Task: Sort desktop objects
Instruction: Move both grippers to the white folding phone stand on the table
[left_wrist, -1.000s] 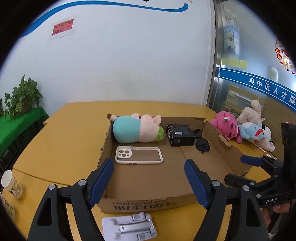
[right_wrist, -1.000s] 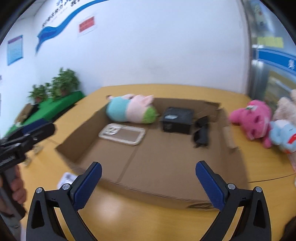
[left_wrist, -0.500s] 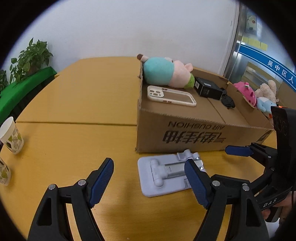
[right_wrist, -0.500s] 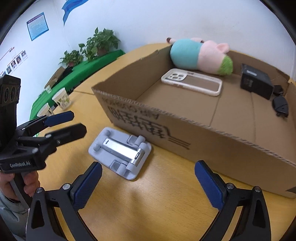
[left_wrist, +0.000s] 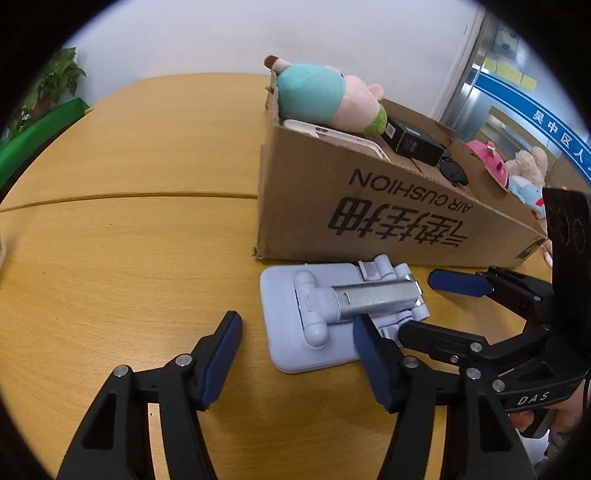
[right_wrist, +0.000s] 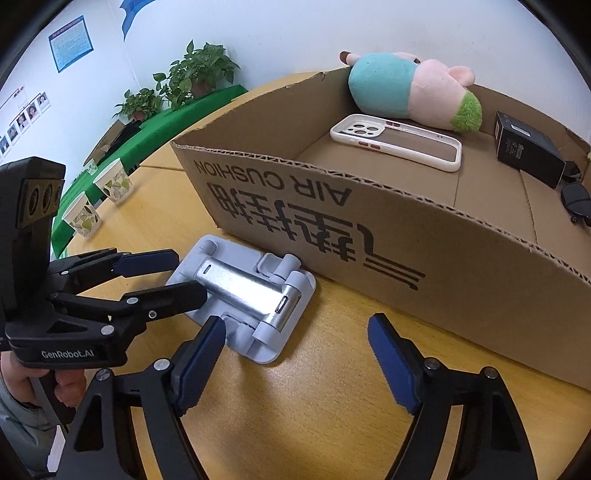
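Holding a plush toy, a phone case, a black box and sunglasses, the cardboard box stands beyond both pairs of fingers. The grey phone stand lies flat on the desk just before the box's front wall, bare wood to its left, its metal arm running along that wall. The left gripper and right gripper are closing from opposite ends of the stand, fingers spread, pinching nothing.

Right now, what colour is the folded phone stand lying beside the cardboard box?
Pale grey phone stand with a silver metal arm; clearest in the right wrist view.
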